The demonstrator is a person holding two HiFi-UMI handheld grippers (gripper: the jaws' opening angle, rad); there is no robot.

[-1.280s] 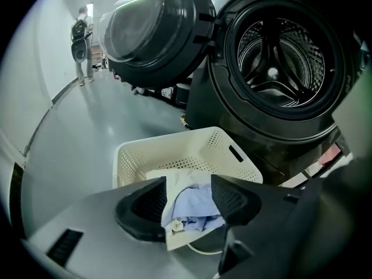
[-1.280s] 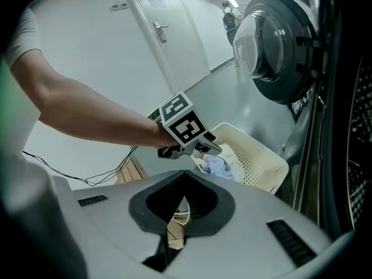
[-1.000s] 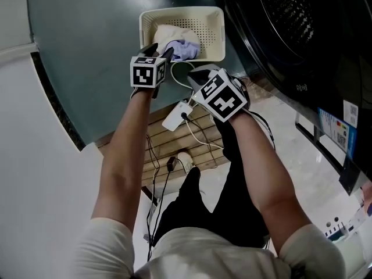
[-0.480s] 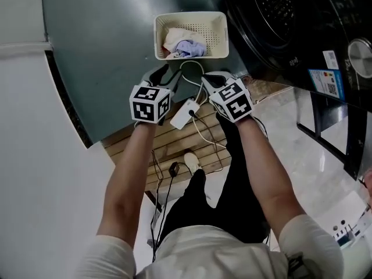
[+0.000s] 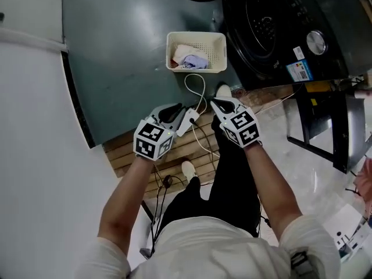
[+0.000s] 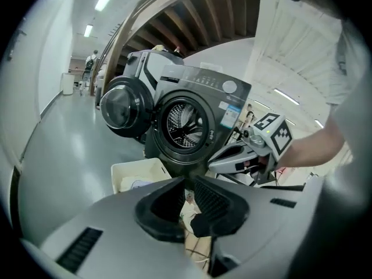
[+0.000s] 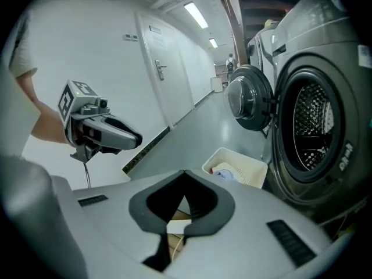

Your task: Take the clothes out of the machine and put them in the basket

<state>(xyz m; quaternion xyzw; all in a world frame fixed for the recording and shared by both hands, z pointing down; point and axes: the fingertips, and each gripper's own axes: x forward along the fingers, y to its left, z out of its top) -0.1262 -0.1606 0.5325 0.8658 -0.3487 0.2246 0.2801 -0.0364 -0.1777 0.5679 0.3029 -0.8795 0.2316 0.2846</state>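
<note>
Arms outstretched, left gripper (image 5: 176, 107) jaws just closing, narrowly apart, empty, right gripper (image 5: 217, 102) jaws together

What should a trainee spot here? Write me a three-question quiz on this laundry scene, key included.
1. True or false: the washing machine's door stands shut.
2. Where do the clothes lie? A: in the basket; B: draped over the door; C: on the floor.
3. What do the right gripper's jaws hold?
Key: 1 false, the door hangs open; 2 A; 3 nothing, the jaws are together.
</note>
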